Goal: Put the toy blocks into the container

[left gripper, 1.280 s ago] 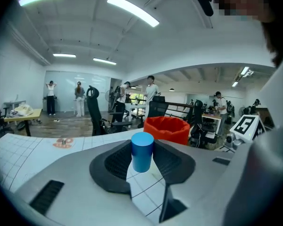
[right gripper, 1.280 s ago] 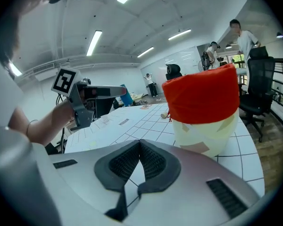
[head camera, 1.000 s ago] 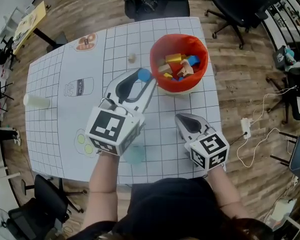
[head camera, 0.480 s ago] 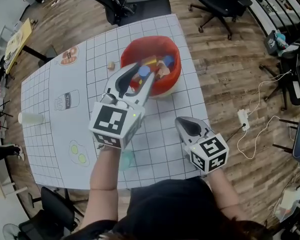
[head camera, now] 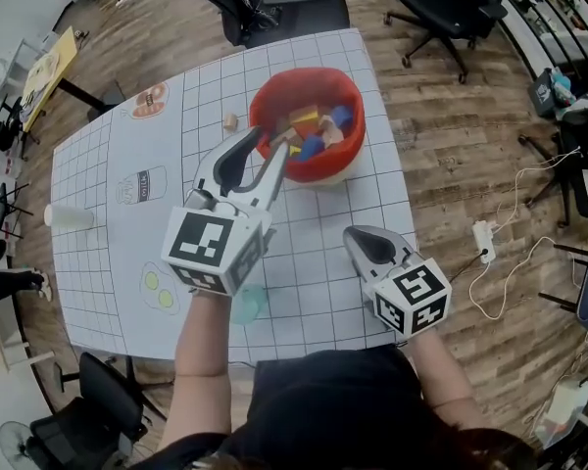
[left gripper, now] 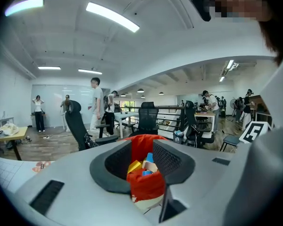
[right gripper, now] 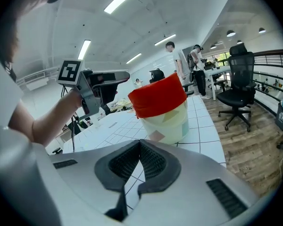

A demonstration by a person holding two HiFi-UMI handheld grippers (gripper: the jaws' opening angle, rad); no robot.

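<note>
The red container [head camera: 325, 171] stands on the gridded table mat [head camera: 118, 179] and holds several coloured blocks [head camera: 304, 123], a blue one [head camera: 312, 147] among them. My left gripper [head camera: 269, 143] hovers at the container's near-left rim. It is open with nothing between the pads, and its jaws have just closed a little. In the left gripper view, the container [left gripper: 144, 187] and its blocks show through the gap of the left gripper [left gripper: 142, 146]. A small beige block [head camera: 230, 121] lies on the mat left of the container. My right gripper [head camera: 359, 233] is shut and empty near the mat's right edge.
A white cup [head camera: 69, 216] lies near the mat's left edge. A teal translucent object [head camera: 245, 306] sits under my left forearm. In the right gripper view, my shut right gripper [right gripper: 140, 141] faces the container [right gripper: 160, 105], with the left gripper [right gripper: 101, 86] beside it. Office chairs stand beyond the table.
The left gripper carried a blue block from beside the container to over it. The block is no longer between its jaws and lies in the container. The right gripper stayed put.
</note>
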